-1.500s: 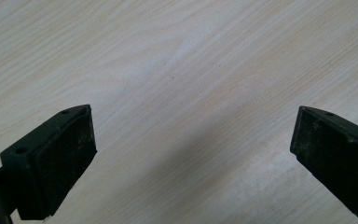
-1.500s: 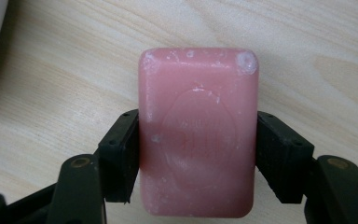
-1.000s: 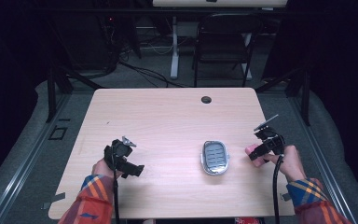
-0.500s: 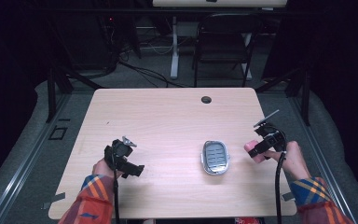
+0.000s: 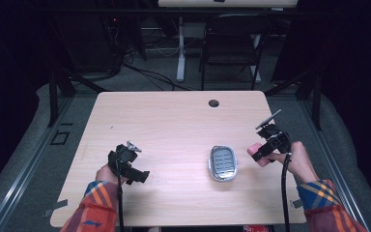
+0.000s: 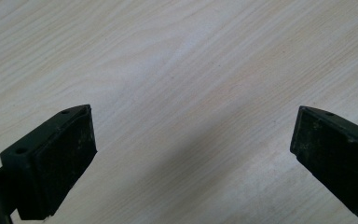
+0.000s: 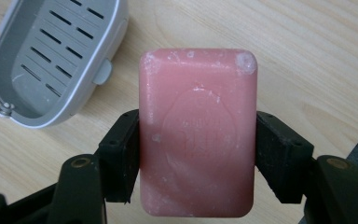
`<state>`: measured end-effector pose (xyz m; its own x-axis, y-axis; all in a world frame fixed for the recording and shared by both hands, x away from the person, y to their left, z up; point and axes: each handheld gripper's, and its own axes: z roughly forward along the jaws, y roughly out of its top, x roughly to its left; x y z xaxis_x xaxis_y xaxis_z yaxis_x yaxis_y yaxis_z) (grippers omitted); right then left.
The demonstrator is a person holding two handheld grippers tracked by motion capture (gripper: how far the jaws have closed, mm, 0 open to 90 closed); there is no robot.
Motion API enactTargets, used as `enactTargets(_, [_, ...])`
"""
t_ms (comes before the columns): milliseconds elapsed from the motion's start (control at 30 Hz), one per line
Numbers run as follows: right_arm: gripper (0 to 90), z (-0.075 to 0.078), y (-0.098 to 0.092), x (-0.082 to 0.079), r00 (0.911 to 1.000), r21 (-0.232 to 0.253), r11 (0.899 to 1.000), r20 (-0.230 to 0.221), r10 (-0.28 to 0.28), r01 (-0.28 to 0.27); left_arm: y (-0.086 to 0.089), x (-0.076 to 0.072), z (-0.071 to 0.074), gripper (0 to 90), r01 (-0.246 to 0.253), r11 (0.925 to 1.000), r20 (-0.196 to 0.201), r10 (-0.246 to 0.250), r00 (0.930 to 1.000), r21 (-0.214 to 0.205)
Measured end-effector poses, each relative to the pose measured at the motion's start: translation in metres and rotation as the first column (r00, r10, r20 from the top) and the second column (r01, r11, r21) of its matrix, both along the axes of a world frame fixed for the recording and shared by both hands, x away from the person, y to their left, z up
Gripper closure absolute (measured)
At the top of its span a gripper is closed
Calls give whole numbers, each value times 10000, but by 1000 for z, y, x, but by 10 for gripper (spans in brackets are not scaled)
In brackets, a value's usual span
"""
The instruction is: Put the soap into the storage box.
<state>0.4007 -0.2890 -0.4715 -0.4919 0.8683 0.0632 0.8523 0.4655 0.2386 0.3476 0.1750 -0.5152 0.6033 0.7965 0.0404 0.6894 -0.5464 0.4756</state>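
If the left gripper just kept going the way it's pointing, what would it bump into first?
Most likely the bare wooden table. The left gripper has its jaws wide open with nothing between them, and its own view looks onto plain tabletop ahead. How far off the wood is, the pictures don't settle.

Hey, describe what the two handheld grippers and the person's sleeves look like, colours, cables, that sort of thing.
Both grippers are black. The left gripper has two blocky black jaws with flat, scuffed pads and small screw holes, and a black cable trailing back along the forearm. The right gripper carries a grey three-cornered plate on top and its own black cable. The sleeves are plaid, orange-red with blue and yellow.
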Motion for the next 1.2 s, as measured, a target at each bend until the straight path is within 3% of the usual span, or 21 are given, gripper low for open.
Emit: enactTargets(1200, [372,7,35,11,9956,-159,9960,-325,878,-883,-1,0,-1,0,49,10000,-53,-49,10000,2])
